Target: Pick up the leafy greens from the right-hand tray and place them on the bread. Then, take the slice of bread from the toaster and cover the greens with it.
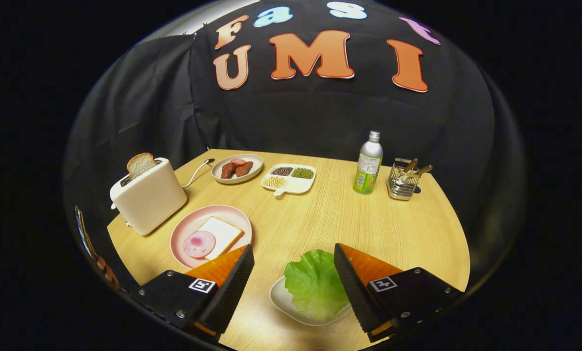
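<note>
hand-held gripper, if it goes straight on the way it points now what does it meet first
Likely the leafy greens on their white tray, lying between the open fingers of the hand-held gripper. Depth is unclear; beyond them lies bare table.

The hand-held gripper (294,273) carries two wedge-shaped fingers (232,285) with finely ribbed inner pads, tapering to points at the front. Each finger mounts on a black angular block; each block bears one square black-and-white coded marker on its upper face. Small round screws are set along the outer edges of both blocks. The fingers stand spread apart.
</note>
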{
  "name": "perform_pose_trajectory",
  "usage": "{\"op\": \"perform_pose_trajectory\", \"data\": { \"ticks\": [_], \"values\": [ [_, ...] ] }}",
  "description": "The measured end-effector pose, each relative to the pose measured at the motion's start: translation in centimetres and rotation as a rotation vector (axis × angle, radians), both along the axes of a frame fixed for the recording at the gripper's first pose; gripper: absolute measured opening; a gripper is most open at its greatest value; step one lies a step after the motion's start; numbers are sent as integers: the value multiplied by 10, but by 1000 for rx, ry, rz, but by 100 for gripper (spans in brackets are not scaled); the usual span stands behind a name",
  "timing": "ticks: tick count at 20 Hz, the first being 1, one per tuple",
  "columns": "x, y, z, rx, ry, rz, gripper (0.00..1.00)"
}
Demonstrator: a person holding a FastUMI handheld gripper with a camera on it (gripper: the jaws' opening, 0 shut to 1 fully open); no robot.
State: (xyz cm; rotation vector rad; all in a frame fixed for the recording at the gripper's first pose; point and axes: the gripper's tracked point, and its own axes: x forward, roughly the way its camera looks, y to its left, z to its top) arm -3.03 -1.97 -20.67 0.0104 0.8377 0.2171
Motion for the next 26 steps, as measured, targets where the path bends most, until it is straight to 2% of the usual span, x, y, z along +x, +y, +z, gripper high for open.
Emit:
{"op": "perform_pose_trajectory", "data": {
  "ticks": [5,12,18,25,26],
  "values": [
    [-14,-15,-41,-45,156,41,97],
    [-26,-25,-75,-56,307,58,95],
    [-28,-33,-100,-125,362,74,95],
    [-26,-32,-118,-172,382,80,88],
    [-26,-30,-117,-162,381,84,84]
  ]
}}
